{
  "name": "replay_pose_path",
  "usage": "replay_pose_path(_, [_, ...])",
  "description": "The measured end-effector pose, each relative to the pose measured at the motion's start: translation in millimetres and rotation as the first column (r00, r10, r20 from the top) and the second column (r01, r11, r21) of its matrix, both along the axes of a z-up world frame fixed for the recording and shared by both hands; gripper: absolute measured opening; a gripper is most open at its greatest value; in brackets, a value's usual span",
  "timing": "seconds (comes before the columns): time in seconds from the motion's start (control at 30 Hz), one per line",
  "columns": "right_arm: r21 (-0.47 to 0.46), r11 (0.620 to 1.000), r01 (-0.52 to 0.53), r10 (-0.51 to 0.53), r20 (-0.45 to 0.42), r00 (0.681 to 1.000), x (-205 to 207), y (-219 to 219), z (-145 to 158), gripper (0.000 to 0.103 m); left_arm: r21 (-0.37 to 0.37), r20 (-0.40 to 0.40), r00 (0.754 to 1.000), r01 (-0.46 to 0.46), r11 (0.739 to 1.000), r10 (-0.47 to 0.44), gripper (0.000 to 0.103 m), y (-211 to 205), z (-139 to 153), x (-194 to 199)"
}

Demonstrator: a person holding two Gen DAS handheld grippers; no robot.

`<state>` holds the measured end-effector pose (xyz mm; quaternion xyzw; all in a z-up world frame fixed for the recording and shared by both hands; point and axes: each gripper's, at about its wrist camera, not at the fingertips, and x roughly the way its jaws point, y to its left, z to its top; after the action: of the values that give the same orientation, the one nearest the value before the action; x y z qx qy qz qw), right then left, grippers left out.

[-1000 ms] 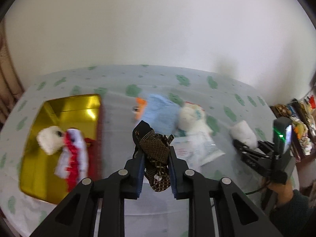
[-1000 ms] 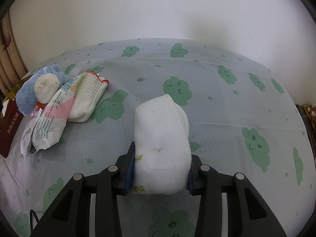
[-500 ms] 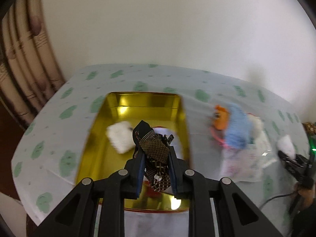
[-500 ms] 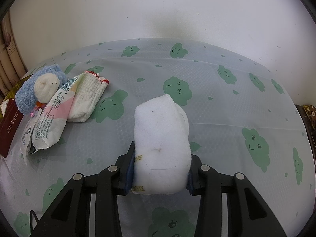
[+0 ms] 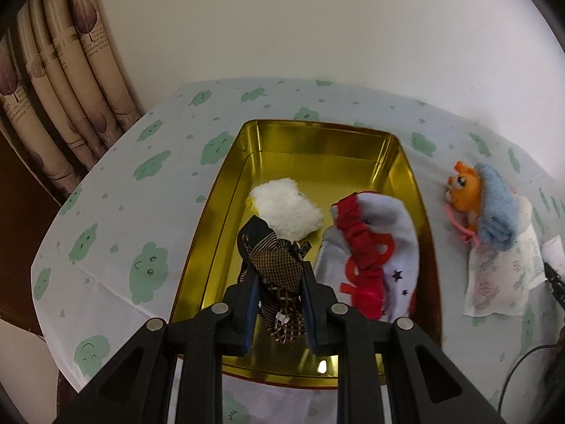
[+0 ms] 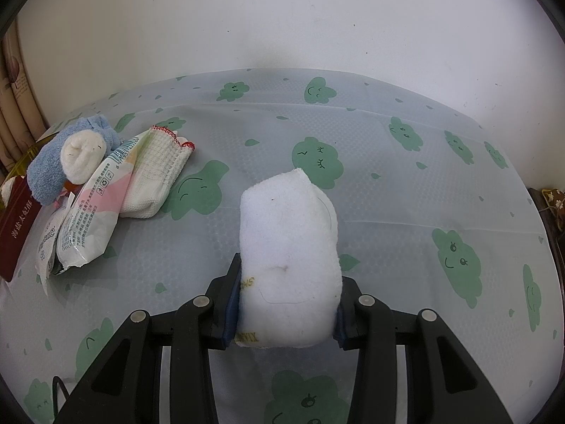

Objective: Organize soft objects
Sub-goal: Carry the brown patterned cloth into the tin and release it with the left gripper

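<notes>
My left gripper (image 5: 279,300) is shut on a dark brown patterned cloth (image 5: 279,275) and holds it over the near part of a gold tray (image 5: 310,141). In the tray lie a fluffy white item (image 5: 286,212) and a white sock with red trim and stars (image 5: 374,243). My right gripper (image 6: 286,304) is shut on a folded white fluffy sock (image 6: 287,258) above the table. A blue plush toy with an orange face (image 5: 487,208) lies right of the tray; it also shows in the right wrist view (image 6: 56,169).
A tissue pack (image 6: 95,208) and a folded white cloth with red edging (image 6: 159,173) lie beside the plush. A dark red box (image 6: 16,226) sits at the left edge. A curtain (image 5: 56,88) hangs left of the table. The wall stands behind.
My left gripper has swung left with the patterned cloth, from over the table's middle to above the gold tray. The right gripper has stayed put with its white sock.
</notes>
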<state>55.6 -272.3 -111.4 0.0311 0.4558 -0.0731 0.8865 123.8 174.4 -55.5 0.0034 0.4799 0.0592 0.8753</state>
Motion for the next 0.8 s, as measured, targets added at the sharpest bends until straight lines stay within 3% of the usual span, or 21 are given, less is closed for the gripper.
replay_pose_path(0.27, [-0.001,1.000,0.000,0.000,0.000,1.000,-1,0,1,0.039,-0.048,-0.015,0.999,-0.030,0.998,0.029,0.029,11,-8,1])
replay_pose_path(0.4, [-0.005,1.000,-0.001,0.001,-0.001,1.000,-2,-1,1,0.039,-0.045,-0.011,1.000,-0.019,0.999,0.018,0.046,12,-6,0])
replay_pose_path(0.5, [-0.006,1.000,-0.001,0.001,-0.001,1.000,-3,-2,1,0.039,-0.031,0.005,1.000,-0.029,0.999,0.029,0.052,14,-3,-2])
replay_pose_path(0.8, [-0.007,1.000,-0.001,0.001,-0.002,1.000,-3,-1,1,0.039,-0.046,0.082,0.993,-0.077,0.996,0.081,0.052,26,11,-18])
